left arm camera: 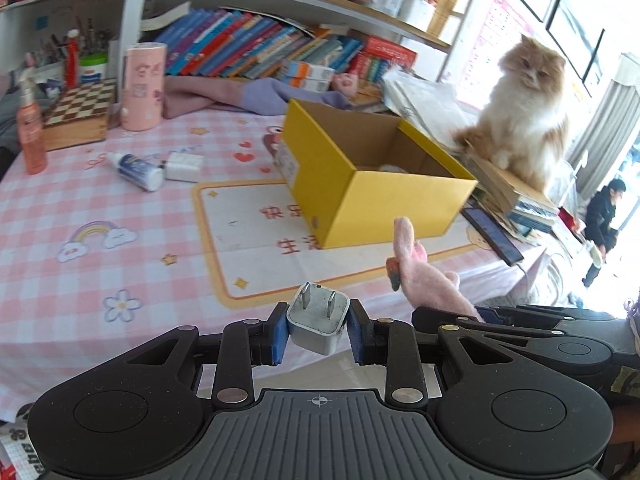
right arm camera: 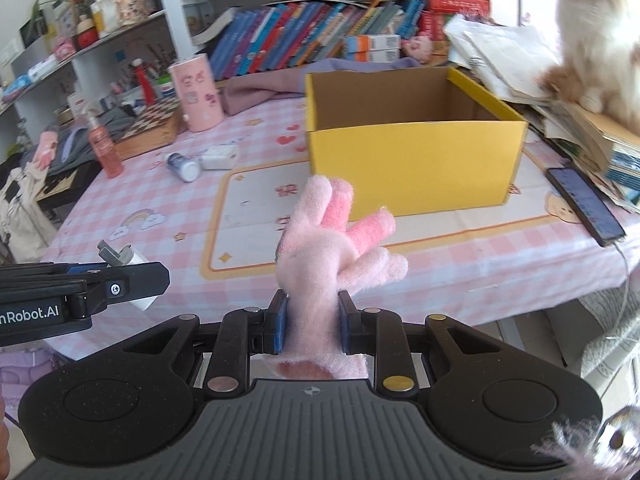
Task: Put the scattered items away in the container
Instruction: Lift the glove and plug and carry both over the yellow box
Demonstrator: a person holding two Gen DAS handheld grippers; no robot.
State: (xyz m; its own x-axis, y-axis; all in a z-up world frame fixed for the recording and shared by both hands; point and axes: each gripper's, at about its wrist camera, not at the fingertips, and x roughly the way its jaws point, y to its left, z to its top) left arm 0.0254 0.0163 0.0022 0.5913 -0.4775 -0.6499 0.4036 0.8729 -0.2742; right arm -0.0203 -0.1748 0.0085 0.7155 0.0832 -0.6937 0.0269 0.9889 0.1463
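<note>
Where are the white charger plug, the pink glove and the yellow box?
white charger plug [left arm camera: 318,322], left wrist view, its front face.
pink glove [right arm camera: 320,256], right wrist view, its palm.
yellow box [right arm camera: 416,164], right wrist view, its near outer wall.

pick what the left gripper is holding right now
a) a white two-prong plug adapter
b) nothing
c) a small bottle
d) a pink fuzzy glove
a: in the left wrist view the left gripper is clamped on a white plug adapter, prongs pointing up; the pink glove sits in the right gripper.
</note>
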